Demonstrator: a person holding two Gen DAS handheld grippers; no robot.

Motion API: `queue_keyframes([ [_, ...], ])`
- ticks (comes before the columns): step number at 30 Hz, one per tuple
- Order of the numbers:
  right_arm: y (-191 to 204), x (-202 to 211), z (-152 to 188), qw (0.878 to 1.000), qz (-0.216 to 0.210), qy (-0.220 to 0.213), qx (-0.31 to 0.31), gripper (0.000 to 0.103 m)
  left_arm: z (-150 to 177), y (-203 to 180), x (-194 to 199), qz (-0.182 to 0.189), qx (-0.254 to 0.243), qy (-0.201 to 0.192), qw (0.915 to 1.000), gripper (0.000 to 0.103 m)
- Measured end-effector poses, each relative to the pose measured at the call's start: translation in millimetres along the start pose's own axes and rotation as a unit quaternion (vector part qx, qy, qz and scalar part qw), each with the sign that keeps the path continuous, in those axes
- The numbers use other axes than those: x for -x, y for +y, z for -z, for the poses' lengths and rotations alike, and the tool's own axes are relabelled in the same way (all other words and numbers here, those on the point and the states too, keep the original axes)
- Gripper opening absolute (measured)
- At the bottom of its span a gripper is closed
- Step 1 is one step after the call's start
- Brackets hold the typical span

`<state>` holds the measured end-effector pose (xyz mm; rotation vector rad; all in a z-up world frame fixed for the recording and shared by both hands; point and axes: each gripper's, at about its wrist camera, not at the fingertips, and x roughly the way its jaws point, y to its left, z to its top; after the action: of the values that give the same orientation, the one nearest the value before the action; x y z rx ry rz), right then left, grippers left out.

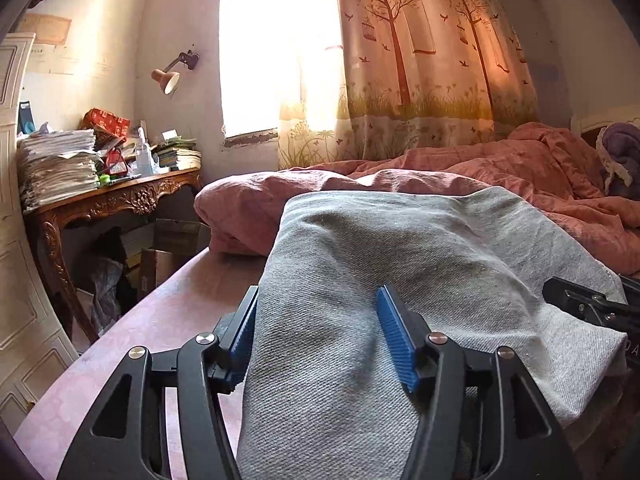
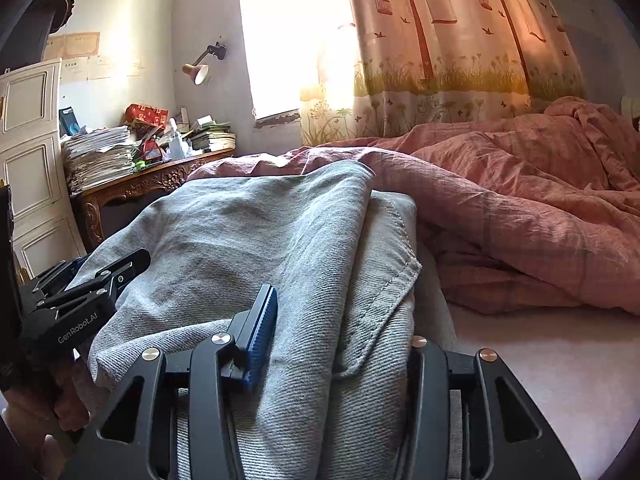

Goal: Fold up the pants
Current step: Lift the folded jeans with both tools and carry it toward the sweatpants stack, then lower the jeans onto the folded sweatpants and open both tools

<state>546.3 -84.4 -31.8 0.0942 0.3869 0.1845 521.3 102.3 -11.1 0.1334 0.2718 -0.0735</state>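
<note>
Pants [image 1: 400, 264]: grey denim, folded into a thick bundle, lying on the pink sheet of the bed [image 1: 168, 312], far end resting against the rumpled quilt.
Left gripper [image 1: 320, 336]: jaws spread, bundle's left part between them; right blue pad [image 1: 396, 340] lies against the cloth, left pad [image 1: 242, 340] sits at the cloth's edge; no squeeze visible, fabric not pinched in.
Right gripper [image 2: 340, 320]: jaws spread; left blue pad [image 2: 262, 332] bare and lying on top of the cloth, right finger hidden under a hemmed flap; cloth sits loose between the fingers.
Gripper spacing: both on the near end of the bundle, side by side, each visible in the other's camera.
Hand [image 2: 48, 412]: person's hand on the left gripper's handle, low left corner of the right wrist view.
Quilt [image 2: 520, 208]: pink, crumpled, behind and right of the pants.
Worktop [image 1: 120, 196]: carved wooden desk left of the bed, stacked with papers and boxes.
Curtain [image 1: 420, 60]: tree print, bright window beside it.
</note>
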Motion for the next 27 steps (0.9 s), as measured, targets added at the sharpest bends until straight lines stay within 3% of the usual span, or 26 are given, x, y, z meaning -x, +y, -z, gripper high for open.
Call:
queue_keyframes([
  [3, -3.6, 2.0, -8.2, 0.999, -0.022, 0.024, -0.002, 0.047, -3.7, -5.8, 22.9, -0.029, -0.024, -0.055, 0.9978, 0.065],
  [5, -11.2, 3.9, -15.3, 0.998, -0.04, 0.047, -0.033, 0.056, -11.1, -6.1, 37.0, -0.025, -0.021, -0.078, 0.9964, 0.074],
  [7, -15.6, 11.3, -19.2, 0.997, -0.044, 0.038, -0.05, 0.068, -19.3, -4.9, 51.8, -0.027, -0.004, -0.091, 0.9955, 0.075],
  [10, -12.9, 22.9, -24.2, 0.999, -0.026, 0.024, -0.041, 0.073, -30.9, -9.6, 83.8, -0.023, 0.009, -0.126, 0.9918, 0.08],
  [13, -9.7, 50.7, -30.2, 0.999, -0.007, -0.034, -0.022, 0.087, -41.1, -11.8, 114.8, -0.012, 0.024, -0.164, 0.9861, 0.083],
  [18, -4.1, 115.3, -50.4, 0.993, 0.0, -0.115, 0.016, 0.087, -49.9, -12.3, 148.5, 0.009, 0.041, -0.192, 0.9805, 0.095],
  [20, -2.0, 138.4, -55.2, 0.99, -0.002, -0.139, 0.014, 0.09, -55.3, -20.5, 156.9, 0.007, 0.021, -0.183, 0.9828, 0.103],
  [22, 0.1, 161.0, -55.7, 0.986, -0.001, -0.163, 0.012, 0.103, -55.4, -29.0, 171.9, 0.001, 0.012, -0.196, 0.9806, 0.103],
  [25, 9.0, 188.9, -44.9, 0.982, 0.004, -0.182, 0.042, 0.103, -45.7, -29.1, 197.2, 0.013, 0.032, -0.217, 0.9756, 0.103],
  [27, 13.7, 203.1, -33.5, 0.981, 0.012, -0.185, 0.063, 0.103, -29.7, -30.0, 206.8, -0.005, 0.035, -0.228, 0.9731, 0.103],
])
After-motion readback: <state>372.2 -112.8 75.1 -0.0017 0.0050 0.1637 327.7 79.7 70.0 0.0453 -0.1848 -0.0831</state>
